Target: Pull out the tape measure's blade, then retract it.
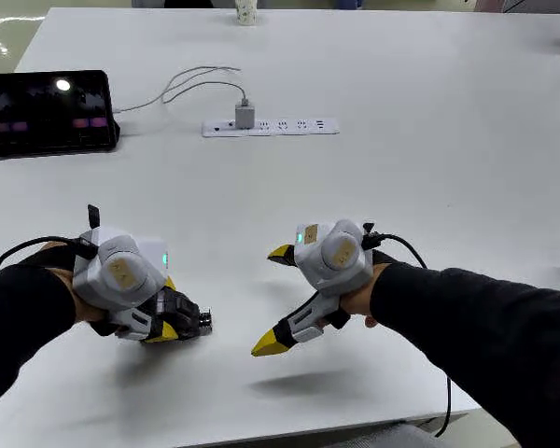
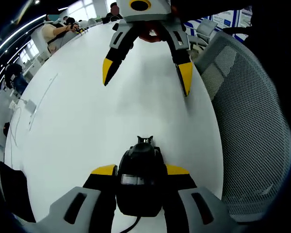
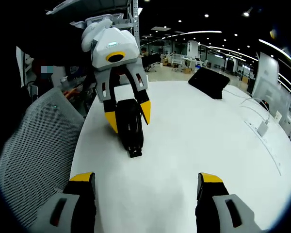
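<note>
Nothing is pulled out yet, so we are at the start. At the lower middle of the left gripper view, our left gripper (image 2: 140,170) clamps the tape measure (image 2: 139,189), a rounded black case that seems to rest on the smooth white table (image 2: 77,131). Our right gripper (image 2: 146,80), at the top, stands spread and empty. Next, we judge, it must pinch the small tab (image 2: 144,140) at the case's front.

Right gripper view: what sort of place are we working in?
Probably an open-plan office or lab: a long white table, rows of desks under ceiling lights in the background, a mesh chair and a power strip.
</note>
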Available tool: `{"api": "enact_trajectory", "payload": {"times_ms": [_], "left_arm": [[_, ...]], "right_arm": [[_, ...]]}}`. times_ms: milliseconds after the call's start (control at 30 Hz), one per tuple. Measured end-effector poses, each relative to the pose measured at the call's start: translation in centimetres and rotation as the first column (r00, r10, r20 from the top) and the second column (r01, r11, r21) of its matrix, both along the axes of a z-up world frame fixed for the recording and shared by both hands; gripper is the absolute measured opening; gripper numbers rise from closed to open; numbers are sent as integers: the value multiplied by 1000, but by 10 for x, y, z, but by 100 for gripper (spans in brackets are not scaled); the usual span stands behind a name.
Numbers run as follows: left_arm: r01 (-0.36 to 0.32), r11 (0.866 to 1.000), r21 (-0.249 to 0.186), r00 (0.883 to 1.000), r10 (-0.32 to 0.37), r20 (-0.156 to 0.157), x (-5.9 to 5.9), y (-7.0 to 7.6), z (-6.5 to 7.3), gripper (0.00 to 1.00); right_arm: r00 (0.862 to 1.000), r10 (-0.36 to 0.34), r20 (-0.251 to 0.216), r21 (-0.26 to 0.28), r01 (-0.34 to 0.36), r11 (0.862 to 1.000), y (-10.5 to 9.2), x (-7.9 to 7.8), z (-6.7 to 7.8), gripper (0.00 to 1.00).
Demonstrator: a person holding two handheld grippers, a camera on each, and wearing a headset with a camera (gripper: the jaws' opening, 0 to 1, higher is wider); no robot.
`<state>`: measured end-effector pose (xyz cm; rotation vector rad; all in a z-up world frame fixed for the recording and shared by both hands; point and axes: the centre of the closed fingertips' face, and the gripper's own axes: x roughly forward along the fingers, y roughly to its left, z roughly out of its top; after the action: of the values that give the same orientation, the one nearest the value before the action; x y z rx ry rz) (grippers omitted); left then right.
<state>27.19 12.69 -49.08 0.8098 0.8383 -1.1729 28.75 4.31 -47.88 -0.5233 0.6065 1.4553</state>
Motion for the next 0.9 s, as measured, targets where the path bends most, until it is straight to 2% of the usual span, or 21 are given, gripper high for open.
{"api": "enact_trajectory", "payload": {"times_ms": [67,200,600,900], "left_arm": [[-2,1000,-1,1000,2,-2,1,0,0,31],[-10,1000,2,1000,10,-2,1,0,0,31],[-20,1000,-19,1000,20,1,4,1,0,31],[-23,999,-31,1000,23,2,5,2,0,31]], "right_arm": [[1000,0,-8,6,0,1000,4,1,0,85],[1000,15,2,5,-15,1000,10,1,-1,75],[998,59,3,-8,-59,998,34,-4,-14,62],[989,149,21,-50,-148,988,52,-15,-28,48]]}}
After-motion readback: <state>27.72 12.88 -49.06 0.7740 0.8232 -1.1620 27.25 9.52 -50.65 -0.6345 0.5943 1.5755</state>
